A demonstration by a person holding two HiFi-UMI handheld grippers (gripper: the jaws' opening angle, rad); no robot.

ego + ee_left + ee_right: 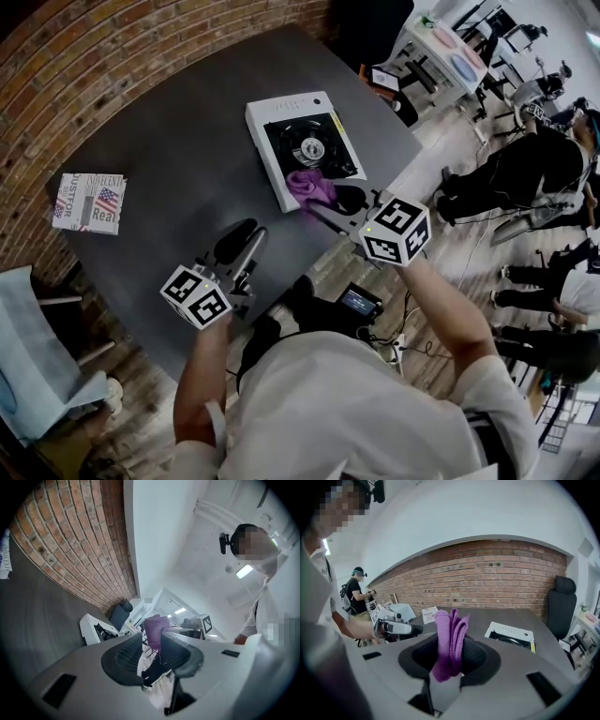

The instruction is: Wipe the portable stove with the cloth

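Nothing wiped yet, by the look of things: judged the fetching of the cloth done and the whole wipe left to do. Saw the purple cloth (450, 644) pinched upright between the closed jaws of the right gripper (323, 214), folds standing above the pads. Found cloth and right gripper at the near edge of the portable stove (272, 117), by its black burner top; could not tell whether cloth touched stove. Noted the stove lying flat on the dark table (169, 159). Found the left gripper (244, 242) on the stove's near side, well short of it, jaws apart, nothing between them. Reckoned the next need: lowering the cloth onto the stove top and rubbing across.
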